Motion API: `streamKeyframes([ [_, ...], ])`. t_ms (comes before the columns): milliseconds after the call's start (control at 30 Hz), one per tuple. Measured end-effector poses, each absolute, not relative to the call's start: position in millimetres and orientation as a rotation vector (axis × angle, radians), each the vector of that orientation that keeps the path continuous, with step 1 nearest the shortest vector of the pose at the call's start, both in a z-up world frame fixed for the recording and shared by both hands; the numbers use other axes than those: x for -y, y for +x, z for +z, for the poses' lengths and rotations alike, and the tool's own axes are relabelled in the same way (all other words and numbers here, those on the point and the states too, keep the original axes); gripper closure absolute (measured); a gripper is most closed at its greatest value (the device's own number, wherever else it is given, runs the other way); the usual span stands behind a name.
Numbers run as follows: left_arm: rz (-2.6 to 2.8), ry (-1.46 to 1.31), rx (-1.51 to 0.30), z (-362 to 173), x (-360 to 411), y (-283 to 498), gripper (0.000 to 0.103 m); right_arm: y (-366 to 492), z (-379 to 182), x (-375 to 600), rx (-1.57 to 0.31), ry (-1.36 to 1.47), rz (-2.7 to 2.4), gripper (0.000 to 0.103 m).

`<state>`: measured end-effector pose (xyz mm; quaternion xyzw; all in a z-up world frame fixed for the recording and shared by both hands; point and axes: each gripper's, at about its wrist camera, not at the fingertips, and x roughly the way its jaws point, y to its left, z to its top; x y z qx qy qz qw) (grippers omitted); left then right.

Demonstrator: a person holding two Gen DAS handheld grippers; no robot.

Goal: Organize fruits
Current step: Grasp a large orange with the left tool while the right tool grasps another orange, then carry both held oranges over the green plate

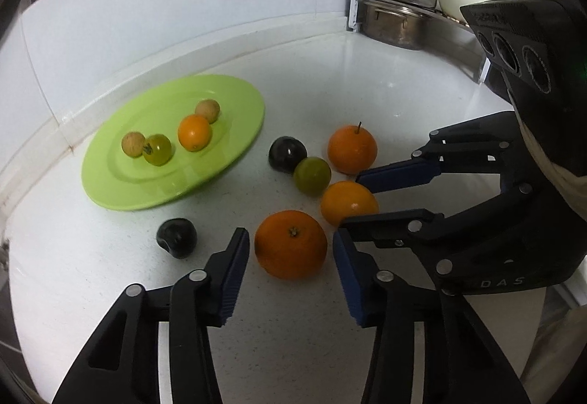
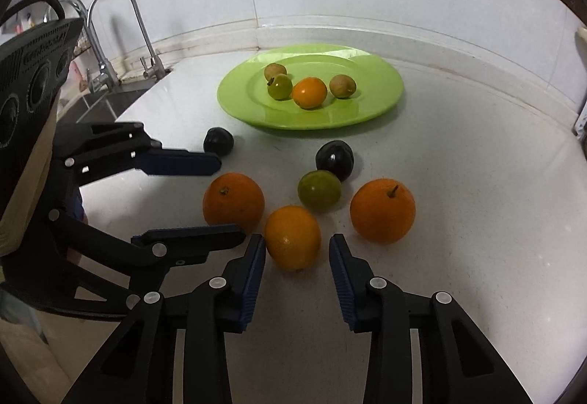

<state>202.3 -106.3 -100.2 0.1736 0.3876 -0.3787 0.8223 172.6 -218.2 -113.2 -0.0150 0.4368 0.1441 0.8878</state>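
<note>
A green plate (image 1: 227,132) (image 2: 378,103) on the white counter holds an orange, a green tomato and two tan fruits. Loose fruit lies in front of it. My left gripper (image 1: 290,250) (image 2: 227,197) is open with a large orange (image 1: 290,244) (image 2: 233,203) between its fingers, not clamped. My right gripper (image 2: 297,250) (image 1: 348,197) is open around a smaller orange (image 2: 292,237) (image 1: 346,202). Another stemmed orange (image 1: 352,149) (image 2: 382,210), a green fruit (image 1: 312,175) (image 2: 318,190) and two dark plums (image 1: 287,154) (image 1: 177,237) lie near.
A steel pot (image 1: 394,24) and a rack of cookware stand at the back right corner in the left wrist view. A faucet (image 2: 121,33) and sink lie to the left in the right wrist view. The tiled wall runs behind the plate.
</note>
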Motion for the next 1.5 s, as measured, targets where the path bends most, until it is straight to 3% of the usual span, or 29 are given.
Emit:
streamKeyframes([
  [400,-0.701,0.314,-0.813,-86.8,97.8,194.1,0.062,169.2,-112.8,218.6,-0.903,0.014,0.317,0.07],
  [1500,-0.522,0.192,-0.66,-3.7,60.5,222.7,0.062,189.5,-27.0,208.4,-0.705,0.064,0.237,0.07],
])
